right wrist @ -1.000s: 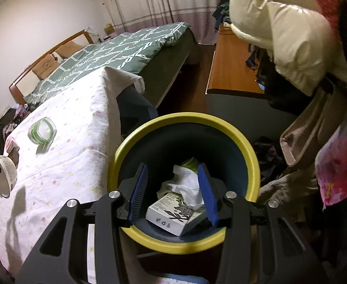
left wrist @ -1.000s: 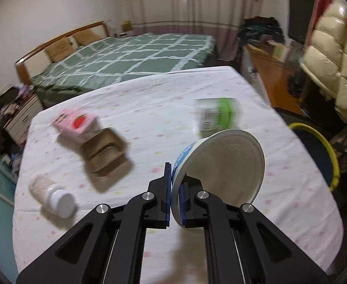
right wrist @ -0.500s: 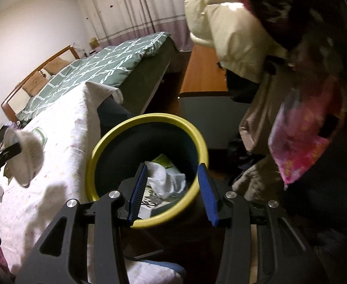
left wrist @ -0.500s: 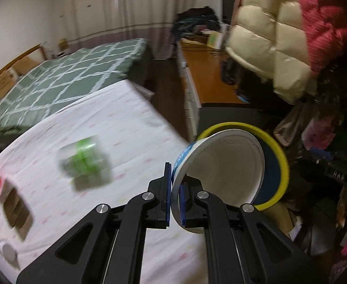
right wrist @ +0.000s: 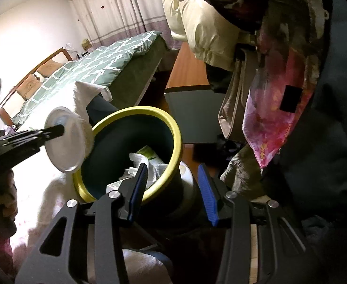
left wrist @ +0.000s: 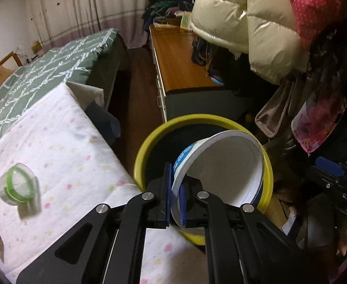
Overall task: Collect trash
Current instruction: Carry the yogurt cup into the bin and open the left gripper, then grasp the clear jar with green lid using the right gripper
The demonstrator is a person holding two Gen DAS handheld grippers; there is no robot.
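My left gripper (left wrist: 175, 196) is shut on the rim of a white paper bowl (left wrist: 223, 170) with blue print, held tilted over the mouth of the yellow-rimmed dark bin (left wrist: 145, 146). In the right wrist view the same bowl (right wrist: 65, 139) hangs at the bin's left edge, and the bin (right wrist: 173, 127) holds a white tissue (right wrist: 138, 159) and a carton. My right gripper (right wrist: 173, 184) is open and empty, its fingers on either side of the bin's near wall. A clear cup with a green band (left wrist: 17, 187) lies on the table.
The table has a white dotted cloth (left wrist: 62, 142) left of the bin. A wooden cabinet (left wrist: 180, 61) stands behind the bin. Puffy coats (left wrist: 244, 23) and a pink scarf (right wrist: 273, 108) hang at the right. A green bed (left wrist: 43, 66) is at the back left.
My left gripper has carried the bowl rightward from above the table to over the bin. My right gripper has drawn back from above the bin's inside to its near side.
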